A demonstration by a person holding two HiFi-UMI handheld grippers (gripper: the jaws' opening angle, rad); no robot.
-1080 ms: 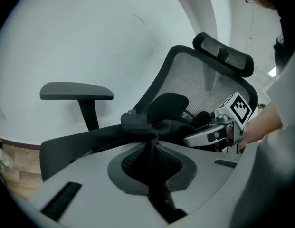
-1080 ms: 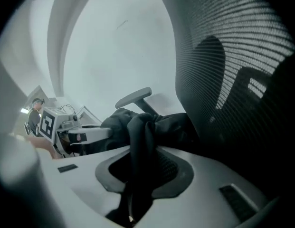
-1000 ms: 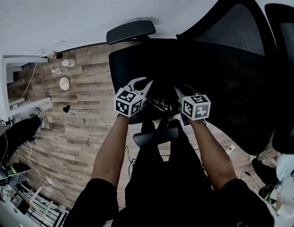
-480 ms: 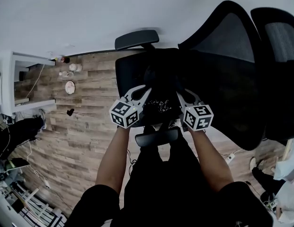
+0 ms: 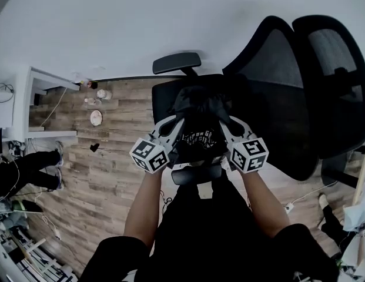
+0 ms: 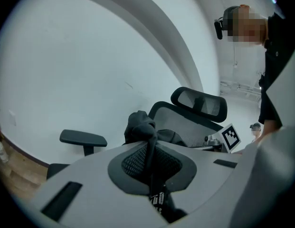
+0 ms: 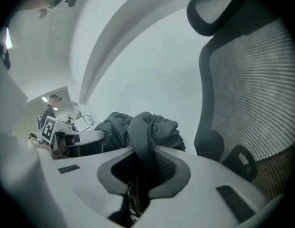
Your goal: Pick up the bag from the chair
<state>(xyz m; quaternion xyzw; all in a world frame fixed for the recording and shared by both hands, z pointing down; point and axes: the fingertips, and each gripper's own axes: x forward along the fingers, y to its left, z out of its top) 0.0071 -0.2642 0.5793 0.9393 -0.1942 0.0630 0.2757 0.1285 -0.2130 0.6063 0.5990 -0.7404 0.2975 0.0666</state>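
My left gripper (image 5: 176,124) and right gripper (image 5: 227,124) each pinch one side of the soft black cloth bag (image 5: 200,106), so it hangs level over the black mesh chair (image 5: 276,98).

No word, brand or number is coming through clearly enough to read. The bag (image 5: 200,119) is carrying a patch of white print (image 5: 200,137) on its dark cloth. It is showing in the head view between the two grippers and again low in the left gripper view, but only as blurred, broken strokes. The left cube (image 5: 150,154) on the left gripper (image 5: 177,121) and the right cube (image 5: 248,154) on the right gripper (image 5: 224,121) are each displaying black-and-white square markers, which are block patterns and not letters
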